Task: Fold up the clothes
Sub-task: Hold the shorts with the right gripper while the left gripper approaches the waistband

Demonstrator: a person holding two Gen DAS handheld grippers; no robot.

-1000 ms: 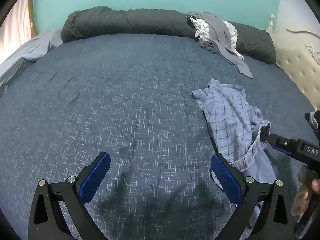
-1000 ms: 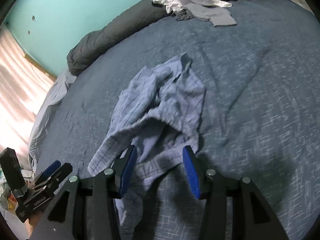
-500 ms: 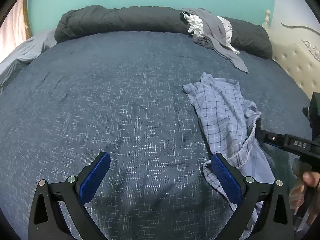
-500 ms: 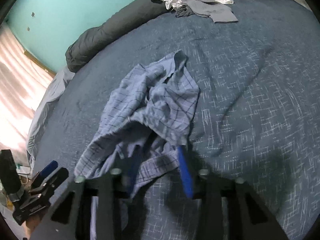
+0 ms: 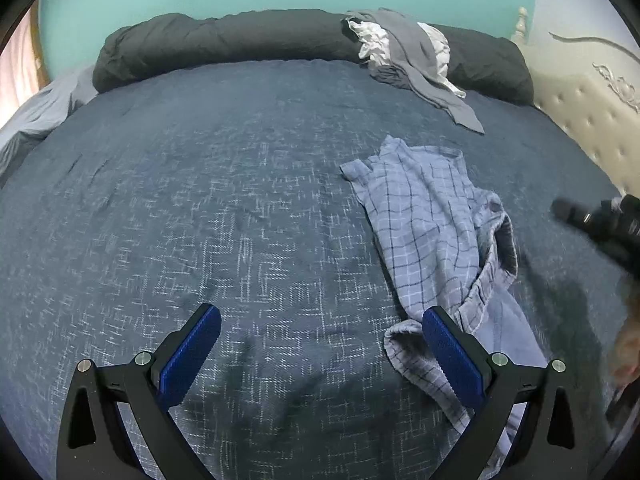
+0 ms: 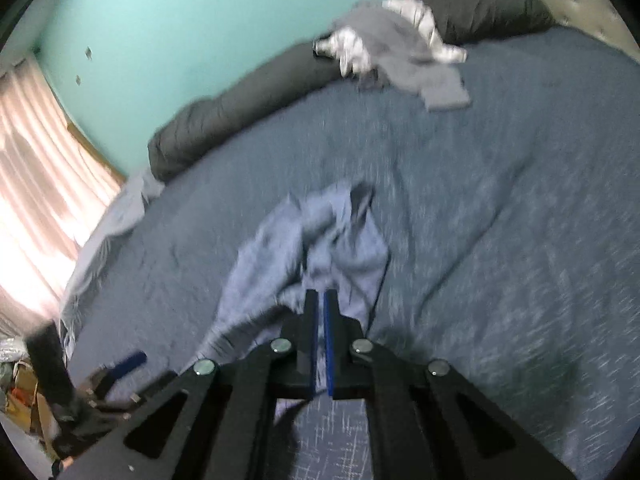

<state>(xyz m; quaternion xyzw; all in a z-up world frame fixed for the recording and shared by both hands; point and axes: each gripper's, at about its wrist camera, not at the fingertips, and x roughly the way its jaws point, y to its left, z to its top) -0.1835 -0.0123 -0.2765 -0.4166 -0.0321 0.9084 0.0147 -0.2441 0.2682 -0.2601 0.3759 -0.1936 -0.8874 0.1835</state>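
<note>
step: i start on the checked shorts (image 5: 428, 220) | right tongs (image 6: 320, 300) pressed together, pinching their waistband | left tongs (image 5: 320, 344) spread, shorts beside right pad | next: grab other corner

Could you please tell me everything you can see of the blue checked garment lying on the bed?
The blue checked garment is light blue woven cloth with thin dark grid lines. It lies crumpled and unfolded on the dark blue bedspread, with a gathered waistband-like opening on one side. Its near hem curls beside the open left gripper, which does not hold it. In the blurred right wrist view, the right gripper is shut, apparently pinching an edge of it.
</note>
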